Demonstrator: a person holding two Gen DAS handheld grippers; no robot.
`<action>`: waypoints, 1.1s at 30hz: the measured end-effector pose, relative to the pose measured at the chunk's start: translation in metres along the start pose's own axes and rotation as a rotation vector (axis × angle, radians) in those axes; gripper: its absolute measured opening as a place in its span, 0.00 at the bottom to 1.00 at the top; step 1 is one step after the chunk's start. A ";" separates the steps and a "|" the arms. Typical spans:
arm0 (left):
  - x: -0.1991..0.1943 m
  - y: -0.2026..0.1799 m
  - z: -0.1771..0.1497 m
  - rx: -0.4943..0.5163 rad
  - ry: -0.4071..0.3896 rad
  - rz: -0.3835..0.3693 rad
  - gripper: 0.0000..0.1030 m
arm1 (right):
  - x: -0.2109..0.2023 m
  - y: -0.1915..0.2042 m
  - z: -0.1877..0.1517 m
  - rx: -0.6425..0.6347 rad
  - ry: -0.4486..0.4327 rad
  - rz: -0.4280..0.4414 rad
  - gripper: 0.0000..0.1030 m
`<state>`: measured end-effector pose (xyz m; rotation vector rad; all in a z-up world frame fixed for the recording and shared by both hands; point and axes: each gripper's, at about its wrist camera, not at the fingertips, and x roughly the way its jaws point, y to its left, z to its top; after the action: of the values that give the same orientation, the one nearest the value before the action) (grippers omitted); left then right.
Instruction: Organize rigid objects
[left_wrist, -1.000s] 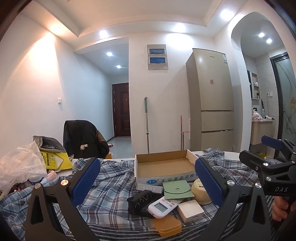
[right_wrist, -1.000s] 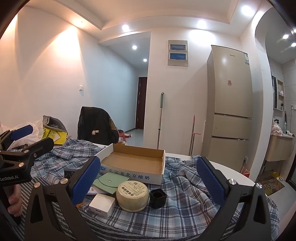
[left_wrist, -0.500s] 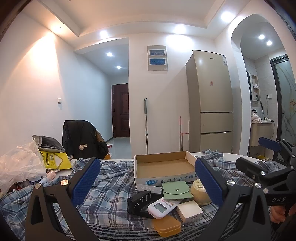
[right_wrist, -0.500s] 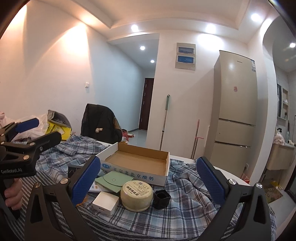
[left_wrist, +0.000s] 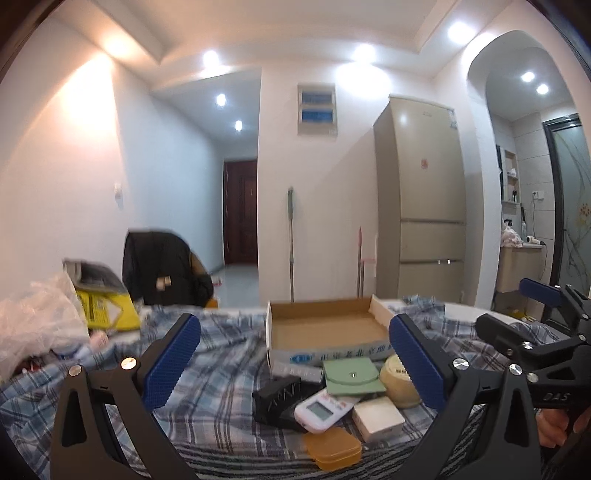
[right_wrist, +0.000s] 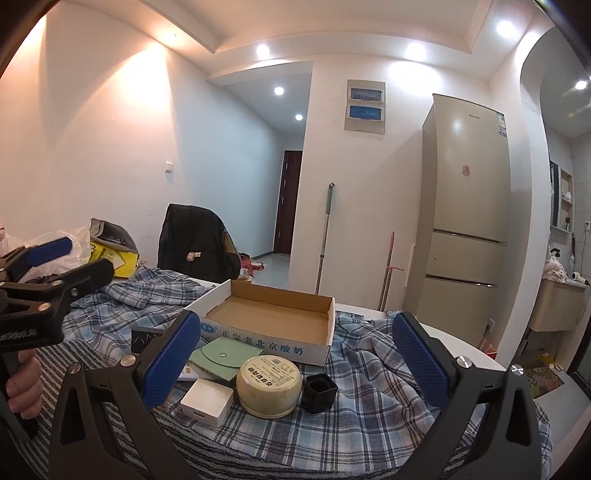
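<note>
An open cardboard box (left_wrist: 325, 328) (right_wrist: 269, 321) sits empty on a plaid cloth. In front of it lie a green pouch (left_wrist: 351, 376) (right_wrist: 221, 354), a round cream tin (right_wrist: 269, 386) (left_wrist: 397, 380), a white square box (right_wrist: 207, 397) (left_wrist: 376, 415), a small black cup (right_wrist: 319, 391), a white remote (left_wrist: 323, 406), a black box (left_wrist: 277, 400) and an orange case (left_wrist: 334, 448). My left gripper (left_wrist: 293, 360) is open above the cloth, nothing between its fingers. My right gripper (right_wrist: 295, 360) is open too, hovering near the tin.
A plastic bag (left_wrist: 33, 325) and a yellow package (left_wrist: 105, 308) clutter the table's left side. A black jacket hangs on a chair (right_wrist: 195, 243) behind. A fridge (right_wrist: 465, 221) and a mop (right_wrist: 323, 236) stand by the far wall. A hand (right_wrist: 22, 384) holds the left gripper's handle.
Both grippers rose slightly and drifted; the right view shifted left, closing on the tin and box. Nothing on the table moved. Both stay open.
</note>
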<state>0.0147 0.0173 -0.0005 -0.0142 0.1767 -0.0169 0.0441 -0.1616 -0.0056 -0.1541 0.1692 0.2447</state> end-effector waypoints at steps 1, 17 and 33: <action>0.004 0.002 0.001 -0.007 0.025 0.001 1.00 | 0.002 0.001 0.001 -0.007 0.014 0.004 1.00; -0.011 0.028 0.060 -0.062 0.031 0.105 1.00 | 0.009 -0.032 0.063 0.149 0.093 0.031 1.00; 0.019 0.011 0.049 -0.032 -0.039 0.138 1.00 | 0.059 -0.029 0.044 0.101 0.157 0.046 1.00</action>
<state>0.0426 0.0283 0.0440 -0.0338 0.1389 0.1235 0.1140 -0.1683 0.0304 -0.0686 0.3409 0.2691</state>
